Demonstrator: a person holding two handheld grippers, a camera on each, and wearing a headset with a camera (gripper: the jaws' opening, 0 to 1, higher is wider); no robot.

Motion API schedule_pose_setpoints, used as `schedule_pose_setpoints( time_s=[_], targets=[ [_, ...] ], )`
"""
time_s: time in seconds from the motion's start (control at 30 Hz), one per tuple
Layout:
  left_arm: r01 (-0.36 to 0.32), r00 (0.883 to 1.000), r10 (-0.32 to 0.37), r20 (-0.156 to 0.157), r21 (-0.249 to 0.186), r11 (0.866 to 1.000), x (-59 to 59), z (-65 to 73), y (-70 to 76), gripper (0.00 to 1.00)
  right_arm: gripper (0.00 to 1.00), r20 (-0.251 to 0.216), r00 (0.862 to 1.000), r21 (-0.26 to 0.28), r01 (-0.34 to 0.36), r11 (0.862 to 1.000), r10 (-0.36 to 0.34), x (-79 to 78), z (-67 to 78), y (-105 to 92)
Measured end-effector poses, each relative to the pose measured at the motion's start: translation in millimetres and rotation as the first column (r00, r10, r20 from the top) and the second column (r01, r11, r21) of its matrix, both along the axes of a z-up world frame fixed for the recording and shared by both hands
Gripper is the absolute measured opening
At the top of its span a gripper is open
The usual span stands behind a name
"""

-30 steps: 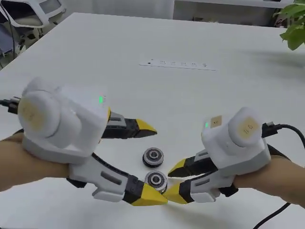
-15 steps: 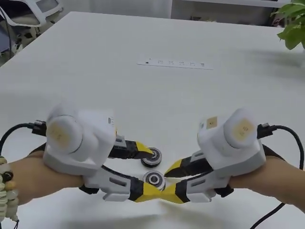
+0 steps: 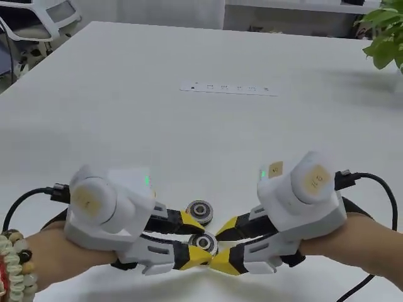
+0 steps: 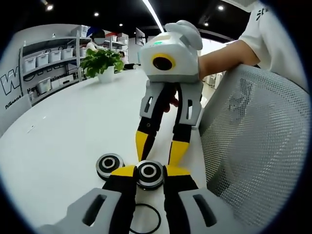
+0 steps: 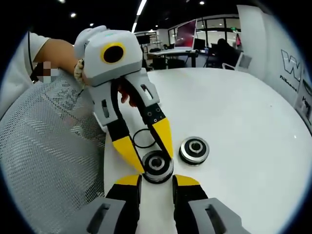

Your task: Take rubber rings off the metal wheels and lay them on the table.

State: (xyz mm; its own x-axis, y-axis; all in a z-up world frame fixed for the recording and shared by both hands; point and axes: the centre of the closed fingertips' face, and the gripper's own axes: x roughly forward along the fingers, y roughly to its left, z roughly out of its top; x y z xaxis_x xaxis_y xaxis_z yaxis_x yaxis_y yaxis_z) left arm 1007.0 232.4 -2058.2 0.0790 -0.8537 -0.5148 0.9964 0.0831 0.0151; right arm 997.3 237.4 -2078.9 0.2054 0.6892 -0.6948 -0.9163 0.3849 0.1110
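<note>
As the left gripper (image 4: 152, 170) fingers (image 4: 125, 171) clamp 1 wheel (image 4: 150, 174), the right gripper (image 5: 158, 179) fingers (image 5: 187, 181) stand apart.

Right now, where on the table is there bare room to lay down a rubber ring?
Widest bare patch: the table between the power strip and the far wheel. Crowded: the near edge, where left tool and right tool meet at the near wheel, a loose rubber ring beneath the left tool.

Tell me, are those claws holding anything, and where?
The left gripper pinches the nearer wheel by its outer rim; whether the right gripper grips it cannot be told.
</note>
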Motion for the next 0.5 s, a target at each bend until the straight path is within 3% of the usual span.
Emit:
schedule_pose_setpoints(
  time_s=[0.13,0.5],
  targets=[
    [0.002,1.0,-0.002,0.023,-0.003,1.0,1.9,-1.5,1.5,0.11,0.22,0.003,1.0,-0.001,0.001,1.0,-0.001,0.6,-0.1,0.0],
    [0.019,0.999,-0.019,0.029,-0.009,1.0,-0.8,-1.8,0.5,0.08,0.18,0.01,1.0,-0.007,0.002,1.0,-0.002,1.7,-2.8,-1.5]
  ],
)
